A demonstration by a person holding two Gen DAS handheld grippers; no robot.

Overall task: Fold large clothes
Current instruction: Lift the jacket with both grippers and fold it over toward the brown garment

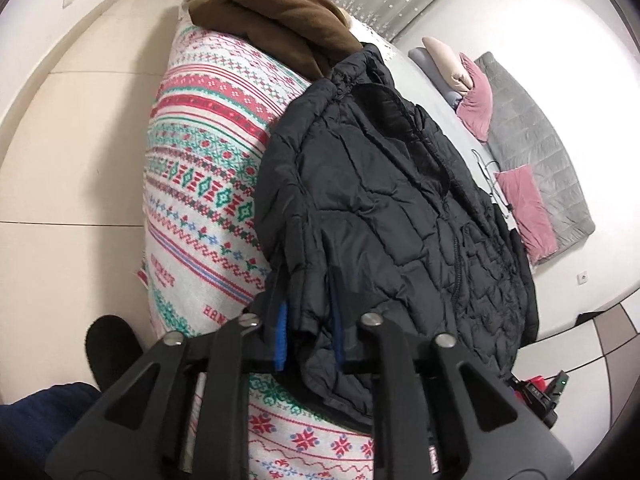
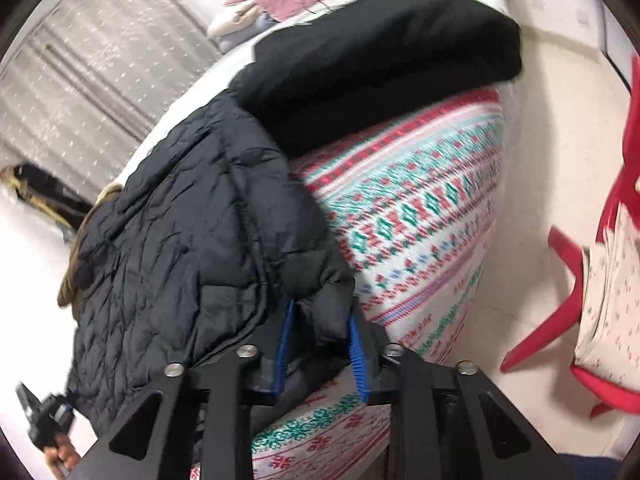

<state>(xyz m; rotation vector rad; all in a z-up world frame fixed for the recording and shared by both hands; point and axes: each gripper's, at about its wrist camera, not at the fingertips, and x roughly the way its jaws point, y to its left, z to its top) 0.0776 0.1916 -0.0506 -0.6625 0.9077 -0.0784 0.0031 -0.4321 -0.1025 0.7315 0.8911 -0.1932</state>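
A patterned bed cover [image 1: 208, 184] carries the black puffer jacket [image 1: 384, 208] and brown garment [image 1: 276, 12].

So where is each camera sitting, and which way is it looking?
Left wrist view: sits on the left gripper, looking down along its jaws at the black puffer jacket on the patterned blanket; a dark slipper shows.
Right wrist view: sits on the right gripper, looking down at the jacket's other corner; the left gripper and hand show low in the corner.
Both share: the jacket, blanket, pink pillows and curtain.
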